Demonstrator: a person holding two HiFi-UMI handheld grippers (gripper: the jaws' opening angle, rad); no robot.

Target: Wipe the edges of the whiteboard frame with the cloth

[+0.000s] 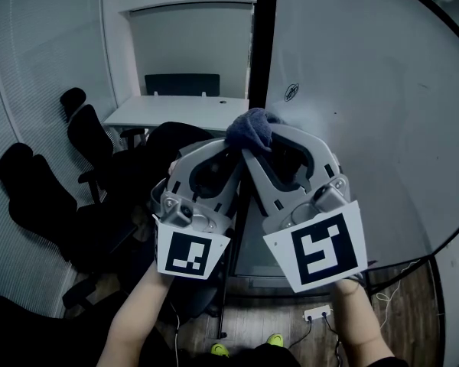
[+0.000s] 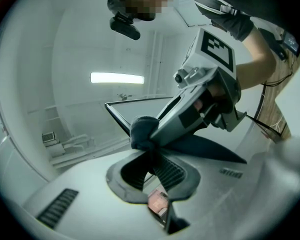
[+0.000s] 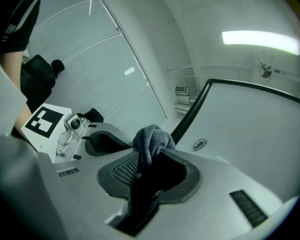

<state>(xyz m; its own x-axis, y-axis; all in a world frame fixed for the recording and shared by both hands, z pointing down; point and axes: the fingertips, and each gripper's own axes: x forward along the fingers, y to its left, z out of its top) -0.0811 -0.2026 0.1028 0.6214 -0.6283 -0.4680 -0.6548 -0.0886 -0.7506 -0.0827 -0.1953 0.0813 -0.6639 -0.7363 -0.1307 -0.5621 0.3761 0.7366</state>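
Cloth (image 1: 250,129), bunched into a dark wad, is pinched from both sides by the left gripper (image 2: 149,150) and the right gripper (image 3: 148,156), whose jaw tips meet on it just beside the black upright edge of the whiteboard frame (image 1: 263,48), though whether it touches that edge is unclear

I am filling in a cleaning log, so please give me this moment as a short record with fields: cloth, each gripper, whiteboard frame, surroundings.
cloth: dark, bunched up, gripped from both sides
left gripper: shut on the cloth
right gripper: shut on the cloth
whiteboard frame: black vertical edge; the cloth sits at it, contact not certain
surroundings: office chairs and a white desk at the left of the head view
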